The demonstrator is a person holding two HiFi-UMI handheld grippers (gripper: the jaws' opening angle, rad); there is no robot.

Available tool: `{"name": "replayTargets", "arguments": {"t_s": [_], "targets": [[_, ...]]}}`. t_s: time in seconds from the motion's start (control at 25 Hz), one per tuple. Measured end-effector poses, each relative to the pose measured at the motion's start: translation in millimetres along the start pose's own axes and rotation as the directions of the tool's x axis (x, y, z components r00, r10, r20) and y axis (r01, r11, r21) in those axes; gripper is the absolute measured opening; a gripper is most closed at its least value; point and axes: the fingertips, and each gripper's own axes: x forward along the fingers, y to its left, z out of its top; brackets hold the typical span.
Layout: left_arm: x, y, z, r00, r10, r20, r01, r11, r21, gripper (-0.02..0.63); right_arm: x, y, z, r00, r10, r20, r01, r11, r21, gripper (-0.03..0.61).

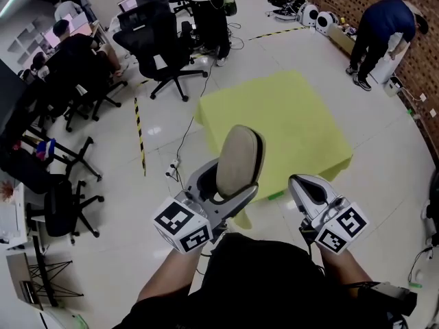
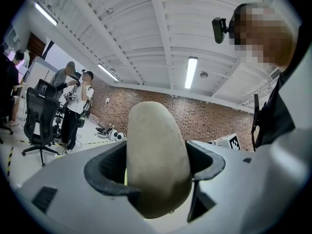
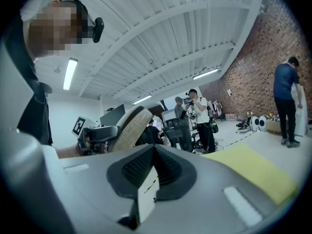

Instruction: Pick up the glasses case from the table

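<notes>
My left gripper (image 1: 223, 187) is shut on a beige oval glasses case (image 1: 239, 160), which stands upright above the jaws and is lifted off the yellow-covered table (image 1: 274, 115). In the left gripper view the case (image 2: 156, 155) fills the gap between the dark pads (image 2: 105, 172) of that gripper (image 2: 156, 169) and points toward the ceiling. My right gripper (image 1: 310, 189) is held beside it at the table's near edge, shut and empty. In the right gripper view its jaws (image 3: 155, 167) meet, with the case (image 3: 127, 126) off to the left and the yellow table (image 3: 258, 172) to the right.
A black office chair (image 1: 164, 50) stands on the white floor beyond the table, with more chairs and seated people at the left (image 1: 68, 60). A person (image 1: 381, 29) bends over by the brick wall at the far right. A cable (image 1: 185, 139) runs across the floor.
</notes>
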Motion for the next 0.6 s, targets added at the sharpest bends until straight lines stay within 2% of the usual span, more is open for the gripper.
{"name": "replayTargets", "arguments": {"t_s": [0.28, 0.6], "targets": [[4, -42, -23, 0.999, 0.037, -0.012, -0.036, 0.999, 0.008, 0.374, -44, -3, -19, 0.999, 0.025, -0.03, -0.024, 0.999, 0.031, 0.0], [-9, -64, -40, 0.992, 0.124, -0.005, -0.125, 0.992, -0.033, 0.374, -62, 3, -35, 0.994, 0.097, -0.054, -0.094, 0.995, 0.042, 0.0]]}}
